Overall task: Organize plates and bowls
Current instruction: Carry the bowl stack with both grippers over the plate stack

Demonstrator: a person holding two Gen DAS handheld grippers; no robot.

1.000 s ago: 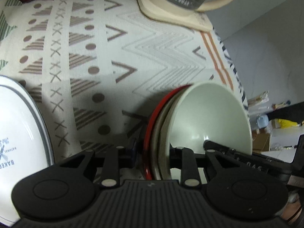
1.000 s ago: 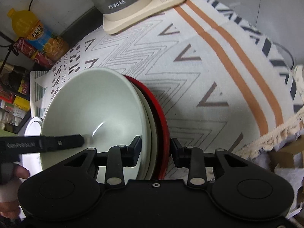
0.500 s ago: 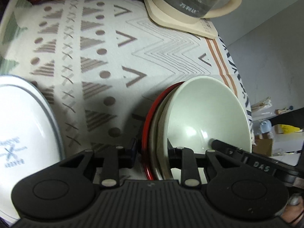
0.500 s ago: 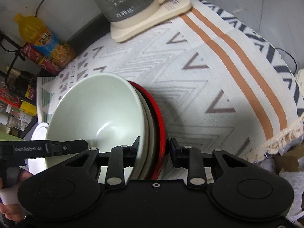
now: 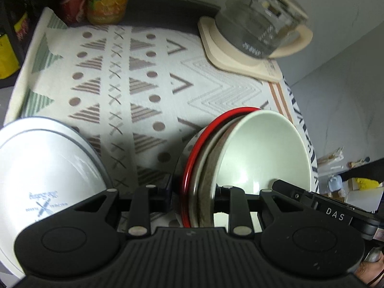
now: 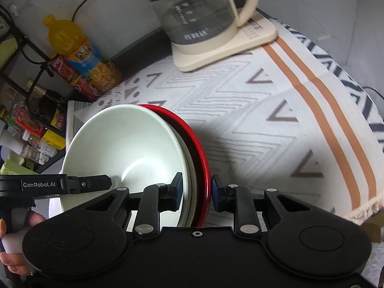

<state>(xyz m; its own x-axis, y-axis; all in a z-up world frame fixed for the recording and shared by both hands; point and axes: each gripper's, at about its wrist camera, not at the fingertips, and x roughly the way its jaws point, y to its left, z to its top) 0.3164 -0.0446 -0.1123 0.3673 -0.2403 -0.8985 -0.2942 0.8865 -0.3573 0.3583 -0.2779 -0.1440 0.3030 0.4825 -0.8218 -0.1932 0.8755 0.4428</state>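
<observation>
Slippage is the main risk: both grippers pinch one nested stack of dishes by its rim, and the stack is tipped nearly on edge, so the pale green bowl on the open side could slide out of the dishes behind it. I judge the hold thin, since each gripper bites only a short arc of rim. A twist between the two hands could also lever the dishes apart or chip an edge.

The left gripper is clenched across the stack, one finger outside the red plate, the other inside the bowl's hollow. The right gripper grasps the same stack the mirrored way: its left finger sits inside the bowl, while its right finger, beyond the red plate, looks just short of touching. Each gripper's body shows in the other's view, reaching in from the opposite rim.

The stack sits right at both grippers' fingertips, lifted above the patterned cloth on the bench. A white plate lies to the left of the left gripper, apart from the stack. Ahead and to the right stands a glass kettle on its base, and a careless swing forward could knock it. Bottles stand ahead and to the left, well apart.
</observation>
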